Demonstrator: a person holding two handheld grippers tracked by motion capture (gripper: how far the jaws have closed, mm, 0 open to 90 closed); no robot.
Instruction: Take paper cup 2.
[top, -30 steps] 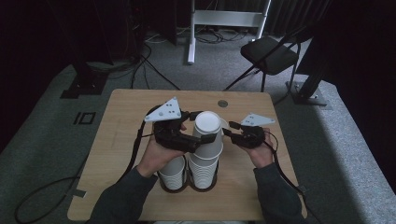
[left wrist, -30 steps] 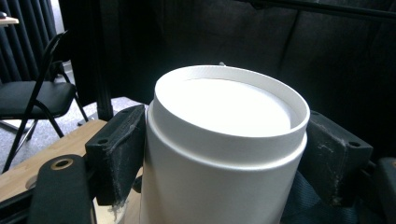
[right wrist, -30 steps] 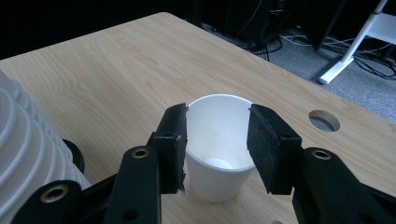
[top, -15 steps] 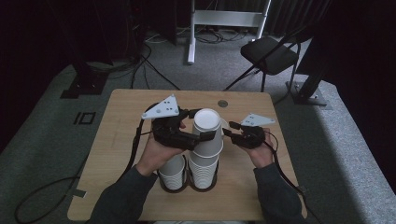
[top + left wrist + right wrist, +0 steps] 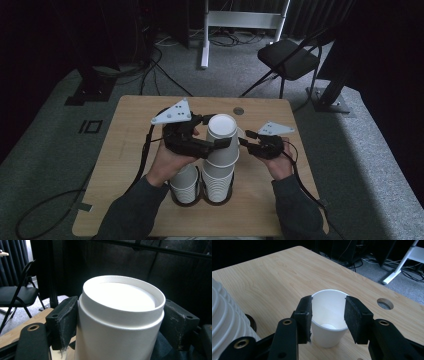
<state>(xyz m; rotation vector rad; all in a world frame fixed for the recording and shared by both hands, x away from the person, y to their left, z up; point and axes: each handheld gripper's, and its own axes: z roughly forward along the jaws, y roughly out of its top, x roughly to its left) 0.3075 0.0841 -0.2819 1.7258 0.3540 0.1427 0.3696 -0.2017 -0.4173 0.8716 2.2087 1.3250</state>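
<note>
White paper cup [image 5: 117, 322], inverted with its base up, sits at the top of the tall stack of white paper cups [image 5: 219, 172] on the light wooden table [image 5: 125, 150]. Left gripper [image 5: 220, 143] is clamped on its sides, both pads pressed against the wall. Right gripper [image 5: 328, 315] stands apart, its jaws straddling a single upright white paper cup [image 5: 328, 322]; contact cannot be determined.

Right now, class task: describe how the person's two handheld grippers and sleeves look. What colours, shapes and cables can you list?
Both the left gripper and right gripper are black, each with two flat rectangular jaws and brass-coloured pivot rivets. Each carries a grey three-cornered plate on top dotted with holes, and trails a black cable. The sleeves are dark grey-blue.
</note>
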